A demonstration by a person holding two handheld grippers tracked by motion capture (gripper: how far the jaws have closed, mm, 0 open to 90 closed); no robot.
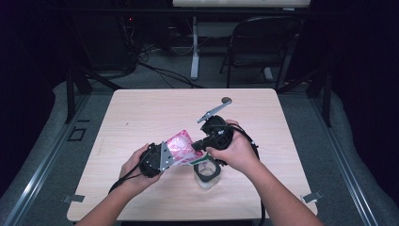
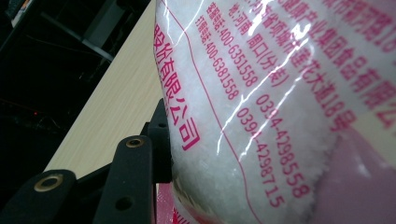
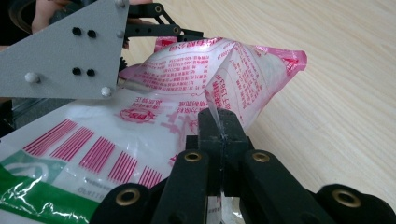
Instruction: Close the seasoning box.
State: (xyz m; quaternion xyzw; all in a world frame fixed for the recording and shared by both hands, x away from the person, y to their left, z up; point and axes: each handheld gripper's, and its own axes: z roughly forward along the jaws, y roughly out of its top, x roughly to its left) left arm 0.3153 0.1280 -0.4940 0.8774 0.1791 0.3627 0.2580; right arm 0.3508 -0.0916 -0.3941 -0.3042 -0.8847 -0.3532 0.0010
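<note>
Light wooden desk point(image 1: 141, 108), seen from high view, forearms in from bottom edge. Folding chair point(image 1: 263, 42) beyond far edge, well apart. Pink-and-white plastic bag point(image 1: 181, 147) of white granules held up over desk's near middle, tilted, between both hands; red print, barcode and green band visible in right gripper view point(image 3: 177, 88). Left hand-held gripper point(image 1: 162, 157) clamped on bag's lower left end, grey three-cornered plate on top; bag pressed against one black jaw in left gripper view point(image 2: 280, 116). Right hand-held gripper point(image 1: 200, 145) pinched shut on thin fold of bag film, jaws together in right gripper view point(image 3: 219, 135). Clear cup with dark rim point(image 1: 207, 172) stood on desk just below bag and right hand. Small dark round thing point(image 1: 227, 100) lay near far edge, identity unclear.
</note>
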